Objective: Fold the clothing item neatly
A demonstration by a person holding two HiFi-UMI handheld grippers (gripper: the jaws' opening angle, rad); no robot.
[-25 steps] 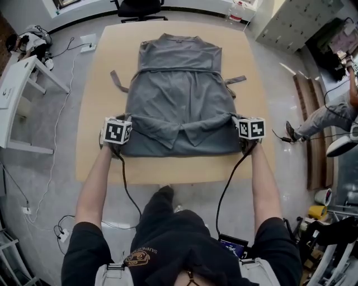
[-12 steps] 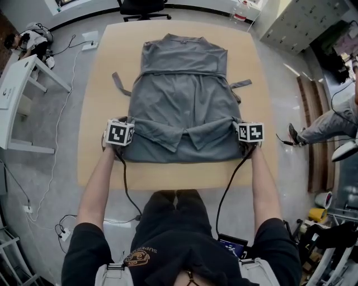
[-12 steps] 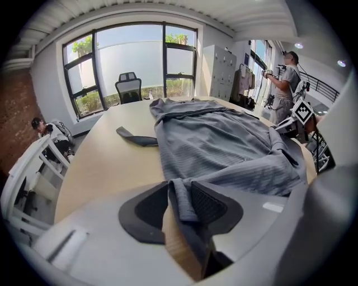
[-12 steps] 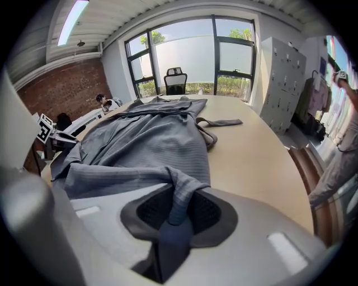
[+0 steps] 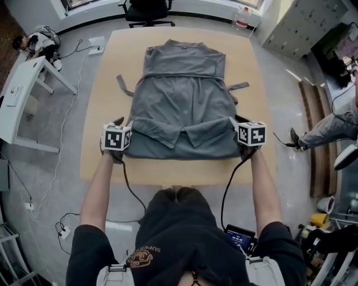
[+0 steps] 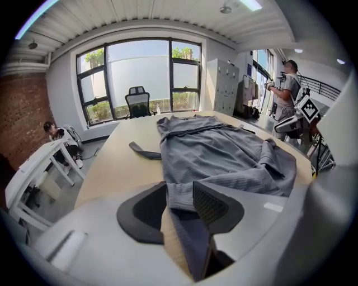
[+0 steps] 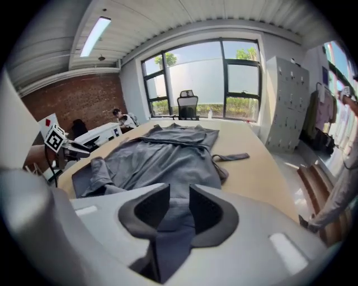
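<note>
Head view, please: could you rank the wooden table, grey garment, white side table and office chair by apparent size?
1. wooden table
2. grey garment
3. white side table
4. office chair, smallest as seen, though it is farther away and cut off by the frame's edge

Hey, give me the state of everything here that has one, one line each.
Grey garment: spread flat on the table, near end folded over.
Belt ties: loose, trailing out either side.
Left gripper: jaws open, just been opening, garment edge between them.
Right gripper: jaws open, just been opening, garment edge between them.
</note>
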